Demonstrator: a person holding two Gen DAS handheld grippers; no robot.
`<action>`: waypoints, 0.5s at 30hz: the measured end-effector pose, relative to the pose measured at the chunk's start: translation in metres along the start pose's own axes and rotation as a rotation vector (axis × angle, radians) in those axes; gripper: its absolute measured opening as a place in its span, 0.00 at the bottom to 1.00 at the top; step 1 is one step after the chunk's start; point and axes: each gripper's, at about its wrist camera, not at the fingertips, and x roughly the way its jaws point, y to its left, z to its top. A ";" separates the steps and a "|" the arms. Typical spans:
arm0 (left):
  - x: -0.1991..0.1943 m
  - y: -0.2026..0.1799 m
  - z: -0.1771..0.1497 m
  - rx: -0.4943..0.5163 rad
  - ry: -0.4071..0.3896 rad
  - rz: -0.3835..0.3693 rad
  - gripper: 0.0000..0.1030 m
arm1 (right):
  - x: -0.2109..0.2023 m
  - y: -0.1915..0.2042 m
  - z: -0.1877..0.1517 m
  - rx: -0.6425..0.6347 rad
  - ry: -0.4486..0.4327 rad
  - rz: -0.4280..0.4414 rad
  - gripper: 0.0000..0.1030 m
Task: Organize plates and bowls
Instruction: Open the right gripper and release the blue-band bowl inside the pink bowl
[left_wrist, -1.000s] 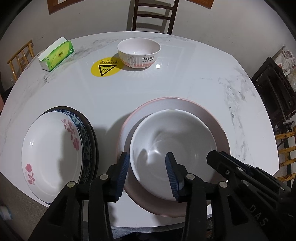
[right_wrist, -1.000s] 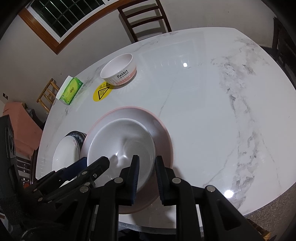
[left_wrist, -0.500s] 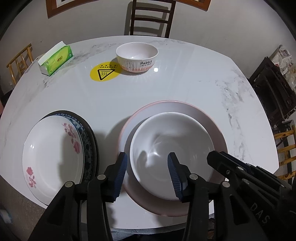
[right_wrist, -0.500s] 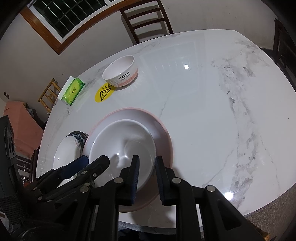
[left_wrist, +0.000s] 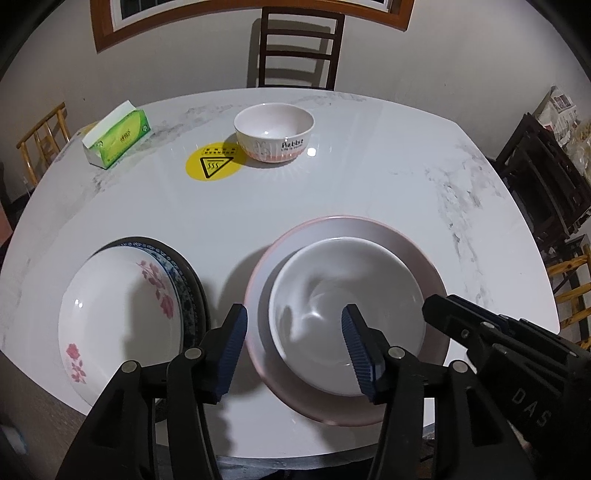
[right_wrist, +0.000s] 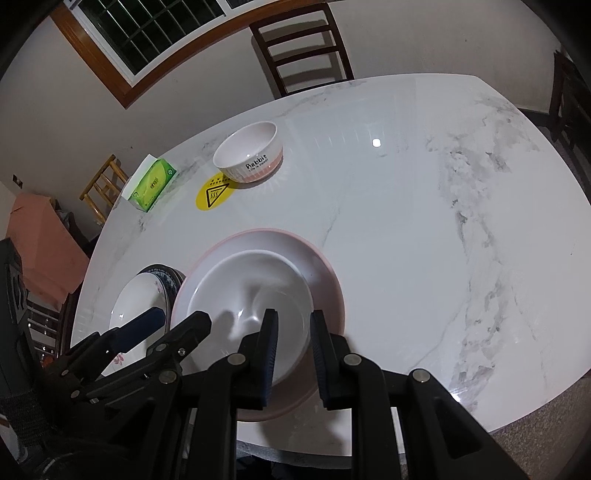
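The white bowl sits in the pink plate near the table edge, so the left gripper, its jaws opening around empty air, or the closed, empty right gripper could knock both off.

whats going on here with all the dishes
A person is sorting dishes on a marble table with two handheld grippers. The white bowl sits inside the pink plate. The left gripper is opening, its pads clear of the bowl's near rim. The right gripper sits nearly closed over the bowl's edge; whether it pinches is unclear. The rabbit bowl waits farther back.
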 end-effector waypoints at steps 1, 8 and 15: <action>-0.002 0.000 0.000 0.003 -0.006 -0.001 0.49 | -0.001 0.000 0.000 -0.002 -0.004 -0.002 0.19; -0.007 0.005 0.000 0.012 -0.034 0.017 0.49 | -0.004 0.001 0.005 -0.018 -0.018 -0.004 0.19; -0.010 0.010 0.003 0.005 -0.042 0.028 0.50 | -0.003 0.000 0.010 -0.036 -0.017 -0.013 0.19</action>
